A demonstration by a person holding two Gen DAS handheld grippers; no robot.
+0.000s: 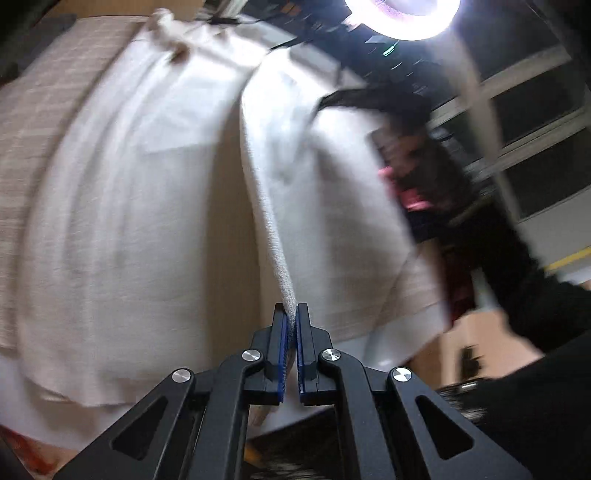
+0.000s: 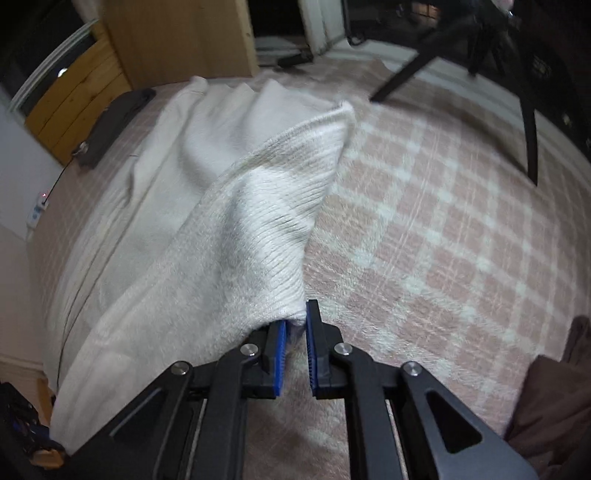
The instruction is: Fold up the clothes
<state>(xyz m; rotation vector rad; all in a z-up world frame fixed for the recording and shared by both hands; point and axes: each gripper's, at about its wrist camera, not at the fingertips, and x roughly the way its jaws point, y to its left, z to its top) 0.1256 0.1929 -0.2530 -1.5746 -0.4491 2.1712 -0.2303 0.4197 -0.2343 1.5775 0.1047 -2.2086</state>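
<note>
A white knitted garment [image 1: 155,192] lies spread over the pink checked bed cover [image 1: 40,125]. My left gripper [image 1: 291,314] is shut on a raised fold of the garment, which runs up and away from the blue pads. In the right wrist view the same white garment [image 2: 236,229] is lifted in a ribbed peak. My right gripper [image 2: 297,317] is shut on its edge, with cloth pinched between the blue pads [image 2: 281,343]. The rest of the garment trails back to the left over the checked cover [image 2: 443,240].
A ring light [image 1: 402,18] glows at the top of the left wrist view, with a dark figure [image 1: 436,173] beside the bed. A dark garment [image 2: 110,125] lies at the far left, wooden furniture [image 2: 177,40] behind, black stand legs [image 2: 528,122] at right, brown cloth [image 2: 554,398] at lower right.
</note>
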